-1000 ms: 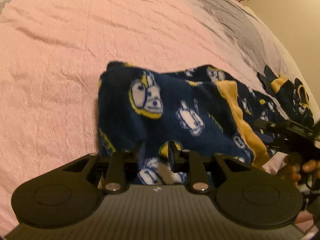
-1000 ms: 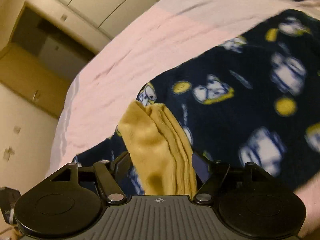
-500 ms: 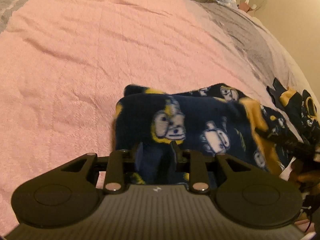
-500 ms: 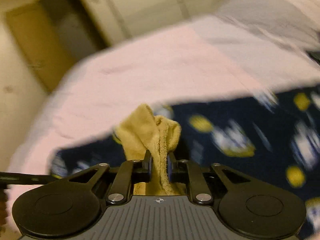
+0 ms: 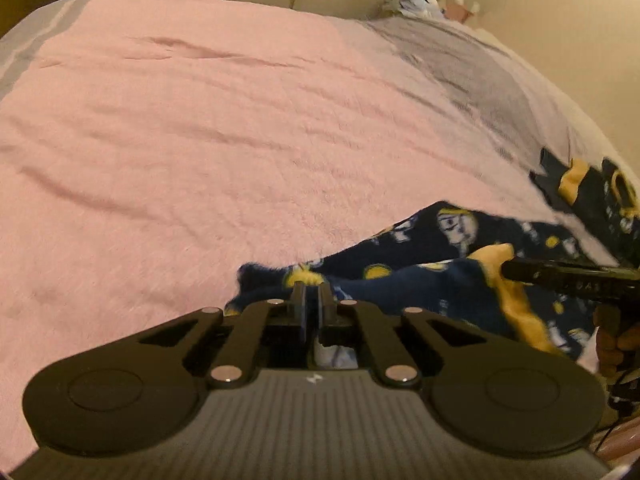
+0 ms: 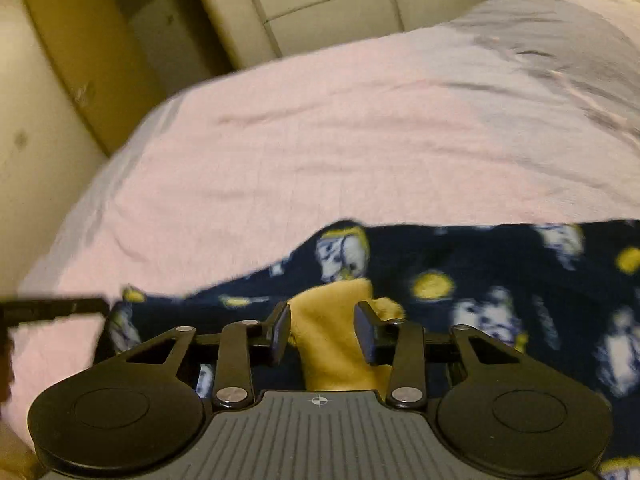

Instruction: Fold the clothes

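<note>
A navy fleece garment (image 5: 432, 268) with white and yellow cartoon prints and a yellow lining lies on the pink bedspread (image 5: 200, 140). My left gripper (image 5: 313, 294) is shut on the garment's near left edge. My right gripper (image 6: 323, 334) is open, its fingers either side of a raised fold of yellow lining (image 6: 332, 344) on the same garment (image 6: 500, 280). The right gripper also shows in the left wrist view (image 5: 568, 276), at the garment's right side.
A second navy and yellow piece (image 5: 592, 188) lies on the bed's far right. A grey blanket (image 5: 480, 72) covers the far end of the bed. Cream cupboards (image 6: 320, 8) stand beyond the bed. The bed edge (image 6: 80, 208) drops off at the left.
My left gripper has shut on the garment's edge and dropped low towards the bed. My right gripper, shut on the yellow fold half a second ago, has opened around it.
</note>
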### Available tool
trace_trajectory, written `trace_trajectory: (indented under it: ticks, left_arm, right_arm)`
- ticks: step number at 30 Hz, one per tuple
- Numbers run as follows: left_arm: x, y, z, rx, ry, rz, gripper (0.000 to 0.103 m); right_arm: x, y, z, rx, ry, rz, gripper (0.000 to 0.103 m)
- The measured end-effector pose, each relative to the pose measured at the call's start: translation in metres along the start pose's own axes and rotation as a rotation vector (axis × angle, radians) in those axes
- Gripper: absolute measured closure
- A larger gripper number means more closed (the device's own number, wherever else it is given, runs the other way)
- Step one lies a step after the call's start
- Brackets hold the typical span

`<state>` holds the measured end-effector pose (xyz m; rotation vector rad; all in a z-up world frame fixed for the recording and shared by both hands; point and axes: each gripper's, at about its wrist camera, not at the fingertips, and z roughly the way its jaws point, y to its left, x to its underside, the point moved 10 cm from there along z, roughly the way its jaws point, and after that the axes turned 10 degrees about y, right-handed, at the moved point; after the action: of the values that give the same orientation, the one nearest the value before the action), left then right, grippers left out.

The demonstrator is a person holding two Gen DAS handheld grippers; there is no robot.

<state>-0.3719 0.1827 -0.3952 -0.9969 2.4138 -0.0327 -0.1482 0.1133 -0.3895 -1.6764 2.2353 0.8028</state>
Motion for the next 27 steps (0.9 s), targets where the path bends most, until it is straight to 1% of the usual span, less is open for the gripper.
trace_trajectory:
  ticks: [1, 3, 6, 8, 10, 11, 13, 16, 19, 20, 21, 22, 23, 27]
  left_arm:
    - [-0.003, 0.003, 0.016, -0.026, 0.017, 0.011, 0.100]
    - [-0.006, 0.005, 0.032, -0.061, 0.028, 0.018, 0.100]
    - [-0.012, 0.008, 0.054, -0.110, 0.040, 0.027, 0.100]
    - [-0.013, 0.007, 0.042, -0.119, 0.023, 0.021, 0.100]
    - [-0.012, 0.006, 0.019, -0.105, -0.001, -0.002, 0.100]
    - [-0.009, 0.007, 0.004, -0.099, -0.013, -0.010, 0.100]
    - [0.010, 0.000, -0.019, -0.081, -0.006, -0.018, 0.100]
    - [0.041, -0.012, -0.051, -0.053, 0.009, -0.027, 0.100]
    - [0.085, -0.021, -0.048, -0.030, 0.083, -0.007, 0.098]
    - [0.101, -0.020, -0.039, -0.057, 0.130, -0.001, 0.098]
    - [0.110, -0.018, -0.032, -0.080, 0.157, 0.001, 0.098]
    - [0.110, -0.018, -0.031, -0.096, 0.158, -0.007, 0.098]
    - [0.108, -0.018, -0.031, -0.110, 0.155, -0.017, 0.098]
    - [0.078, -0.036, -0.050, -0.130, 0.080, -0.048, 0.098]
  right_arm:
    - [0.003, -0.004, 0.012, 0.028, 0.017, 0.004, 0.067]
    - [0.011, -0.018, 0.029, 0.078, 0.037, 0.037, 0.068]
    - [0.011, -0.027, 0.025, 0.079, 0.022, 0.090, 0.068]
    - [0.011, -0.032, 0.002, 0.087, -0.017, 0.110, 0.068]
    - [0.011, -0.036, -0.024, 0.092, -0.057, 0.120, 0.068]
    - [0.013, -0.036, -0.038, 0.087, -0.073, 0.115, 0.068]
    - [0.019, -0.033, -0.065, 0.069, -0.095, 0.098, 0.068]
    - [0.050, -0.019, -0.085, 0.036, -0.041, 0.046, 0.068]
    - [0.087, -0.018, -0.070, 0.063, 0.084, 0.025, 0.068]
    - [0.100, -0.018, -0.064, 0.075, 0.129, 0.019, 0.068]
    - [0.106, -0.019, -0.060, 0.080, 0.152, 0.018, 0.068]
    - [0.109, -0.021, -0.057, 0.082, 0.163, 0.021, 0.068]
    - [0.106, -0.022, -0.059, 0.072, 0.152, 0.025, 0.068]
    - [0.095, -0.065, -0.085, 0.021, 0.077, 0.198, 0.068]
